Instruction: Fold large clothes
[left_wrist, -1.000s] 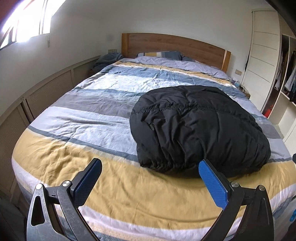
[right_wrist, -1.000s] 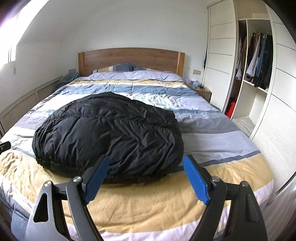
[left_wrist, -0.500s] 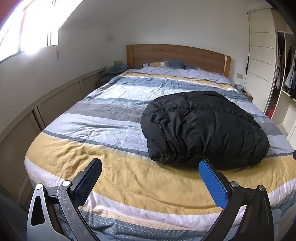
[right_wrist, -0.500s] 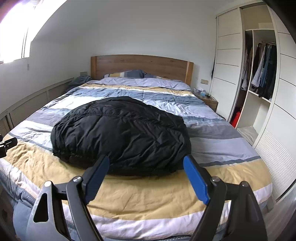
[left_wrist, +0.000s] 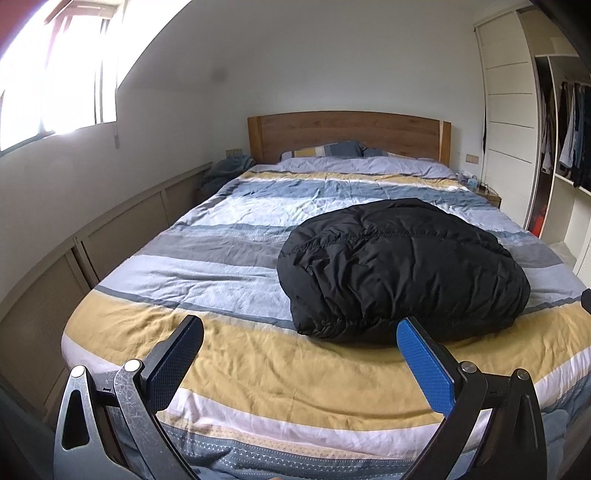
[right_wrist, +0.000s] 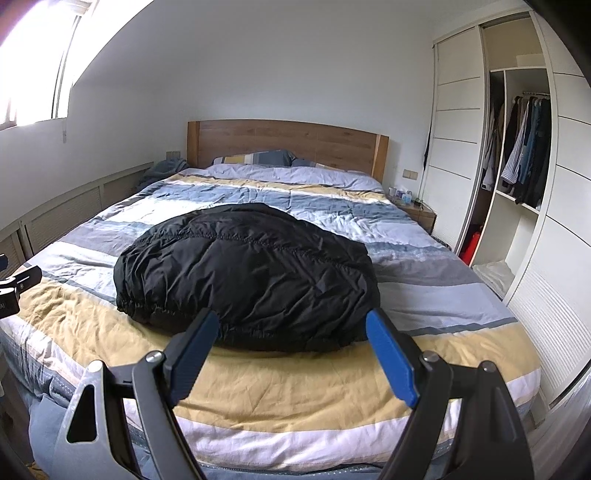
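Through my left wrist camera, I am backing my left gripper (left_wrist: 299, 354) away from the bed (left_wrist: 258, 369): the black puffer jacket (left_wrist: 399, 269) is sitting ahead of my jaws and off toward the blue pad, smaller than a second ago, with more of the yellow stripe showing between it and me. My jaws are standing wide apart, gripping nothing.

Through my right wrist camera, I am drawing my right gripper (right_wrist: 291, 347) back too; the jacket is lying just beyond both pads, centred between them, untouched. These jaws are also spread and empty. The jacket is resting as a compact folded bundle, so I am judging the folding finished and myself retreating
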